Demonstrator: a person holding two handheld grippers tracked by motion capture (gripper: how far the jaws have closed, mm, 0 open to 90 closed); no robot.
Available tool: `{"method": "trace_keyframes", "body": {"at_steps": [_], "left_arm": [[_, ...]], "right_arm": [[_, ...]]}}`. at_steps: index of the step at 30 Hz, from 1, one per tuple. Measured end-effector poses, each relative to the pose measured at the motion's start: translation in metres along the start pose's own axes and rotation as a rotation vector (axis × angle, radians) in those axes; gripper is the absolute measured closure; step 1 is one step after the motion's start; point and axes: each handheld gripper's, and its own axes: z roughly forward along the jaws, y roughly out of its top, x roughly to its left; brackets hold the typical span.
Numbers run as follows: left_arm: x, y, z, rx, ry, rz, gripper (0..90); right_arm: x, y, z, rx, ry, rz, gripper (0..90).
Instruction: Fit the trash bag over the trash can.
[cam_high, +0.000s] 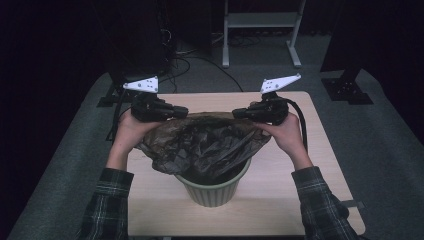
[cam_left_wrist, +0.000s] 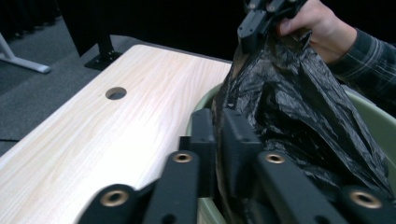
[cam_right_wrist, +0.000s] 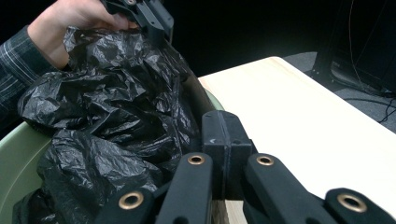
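bag (cam_high: 205, 142): thin, limp, light, slippery; tears easily
hold: top hem, opposite sides, above bin (cam_high: 212, 192)
left gripper (cam_high: 181, 111): clamped on hem
right gripper (cam_high: 239, 113): clamped on hem

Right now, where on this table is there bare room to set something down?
Bare wood lies right of the green bin, toward the table edge, and on the far strip behind both grippers. The middle is crowded by the black bag.

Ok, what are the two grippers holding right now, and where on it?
Both hold the black bag above the green bin: the left gripper pinches its top edge on one side, the right gripper on the opposite side.
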Motion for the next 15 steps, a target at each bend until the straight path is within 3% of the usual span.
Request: {"method": "trace_keyframes", "body": {"at_steps": [6,10,15], "left_arm": [[0.01,-0.012,-0.001,-0.036,0.018,-0.039,89.9],[0.02,-0.023,0.004,-0.039,0.047,-0.063,89.9],[0.033,-0.04,0.015,-0.027,0.046,-0.116,89.9]], "right_arm": [[-0.005,-0.001,0.008,-0.002,-0.005,0.012,89.9],[-0.013,-0.005,0.017,-0.002,-0.022,0.031,89.9],[-0.027,-0.016,0.033,0.009,-0.054,0.077,89.9]]}}
